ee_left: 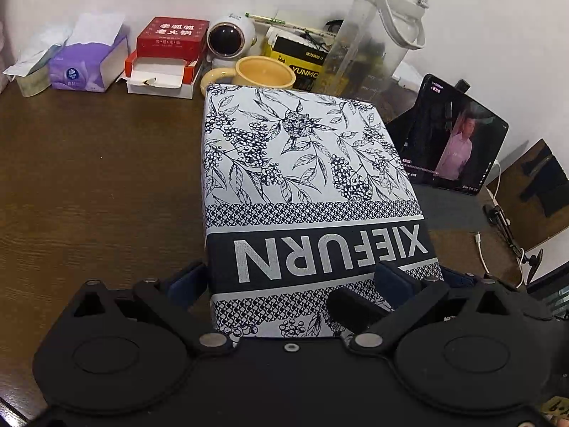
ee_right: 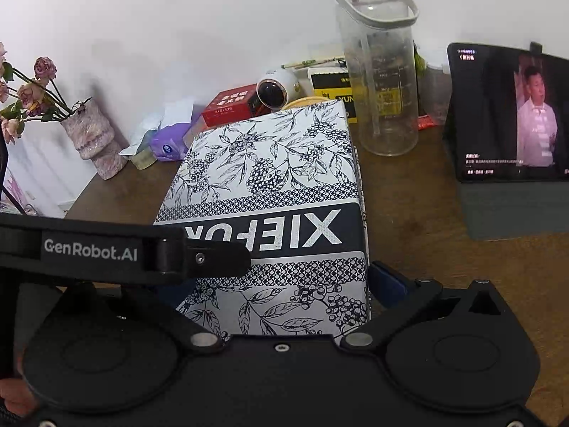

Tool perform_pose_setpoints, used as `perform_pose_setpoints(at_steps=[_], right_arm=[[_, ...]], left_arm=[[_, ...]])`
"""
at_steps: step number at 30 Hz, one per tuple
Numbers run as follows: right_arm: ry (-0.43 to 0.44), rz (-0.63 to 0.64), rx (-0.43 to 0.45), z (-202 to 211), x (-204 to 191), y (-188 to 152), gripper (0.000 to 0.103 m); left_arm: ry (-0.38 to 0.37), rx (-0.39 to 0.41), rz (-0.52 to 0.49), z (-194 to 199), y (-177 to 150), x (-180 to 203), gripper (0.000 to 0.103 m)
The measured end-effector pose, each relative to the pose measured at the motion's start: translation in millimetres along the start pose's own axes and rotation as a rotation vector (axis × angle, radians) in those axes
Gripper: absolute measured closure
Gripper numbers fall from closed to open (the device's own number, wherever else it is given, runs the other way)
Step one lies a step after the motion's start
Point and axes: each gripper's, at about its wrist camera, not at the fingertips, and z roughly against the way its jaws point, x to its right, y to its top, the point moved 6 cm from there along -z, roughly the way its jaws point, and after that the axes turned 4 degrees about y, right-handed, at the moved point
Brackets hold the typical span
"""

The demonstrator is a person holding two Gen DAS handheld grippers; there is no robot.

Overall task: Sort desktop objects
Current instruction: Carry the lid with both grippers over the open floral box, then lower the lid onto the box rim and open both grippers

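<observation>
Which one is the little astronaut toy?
Look along the wall behind the big patterned box. Between the red box and the yellow carton, above the yellow mug, stands the astronaut toy: small, white, with a round, shiny dark visor.

From my left wrist view the patterned box (ee_left: 306,192) covers the near side of the yellow mug (ee_left: 261,73) and the foot of the clear bottle (ee_left: 370,46). My left gripper (ee_left: 295,284) fingers are mostly behind the box's sides, so I cannot tell whether they press it. On the right wrist view a black strap (ee_right: 106,249) hides part of the box lettering, and the tablet (ee_right: 512,114) is cut by the right edge.
</observation>
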Motion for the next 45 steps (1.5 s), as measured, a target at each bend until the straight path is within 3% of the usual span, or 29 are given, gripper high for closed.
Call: perform_pose_setpoints(at_steps=[19, 32, 38, 45], right_arm=[[0.009, 0.035, -0.024, -12.3, 1.5, -2.8, 0.000], [0.059, 0.002, -0.054, -29.2, 15.8, -18.0, 0.003], [0.116, -0.110, -0.036, -36.1, 27.6, -28.6, 0.002], [0.088, -0.134, -0.009, -26.9, 25.9, -27.3, 0.001]], left_arm=[[-0.001, -0.028, -0.018, -11.1, -3.3, -0.6, 0.003], [0.062, -0.043, -0.091, -29.9, -9.8, 5.6, 0.002], [0.052, -0.038, -0.121, -36.5, -10.2, 4.9, 0.000], [0.016, -0.007, -0.080, -29.1, -8.8, -1.5, 0.000]])
